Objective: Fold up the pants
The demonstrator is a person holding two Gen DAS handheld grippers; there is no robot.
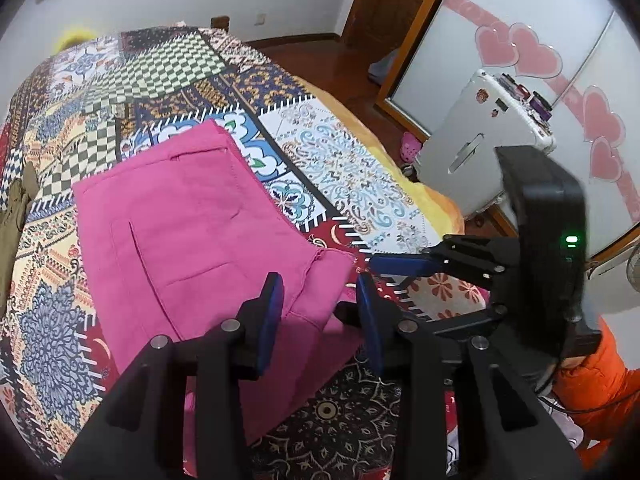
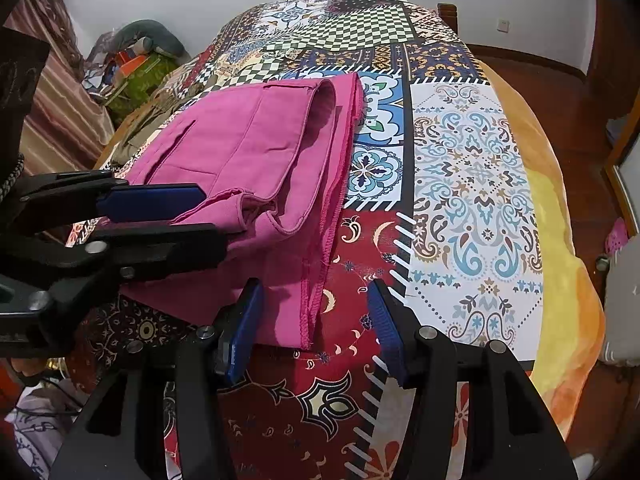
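On patchwork bedspread (image 2: pixel 476 184): left gripper (image 1: pixel 320 300) parted over near fold of pink pants (image 1: pixel 192 220), pads clear; right gripper (image 2: pixel 316 320) half open astride hem, gripping nothing. Left view only: white suitcase (image 1: pixel 472 152), stickers unreadable. Right view only: clutter heap (image 2: pixel 132 64).

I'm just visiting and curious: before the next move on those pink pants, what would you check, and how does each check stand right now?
1. pink pants folded in layers on the patterned bedspread: ok.
2. left gripper free of cloth: ok, jaws apart, fabric only beneath.
3. right gripper free of cloth: ok, open above the pants' corner.
4. Edges lined up: not ok, near layers bulge.
5. Fold finished: cannot tell.
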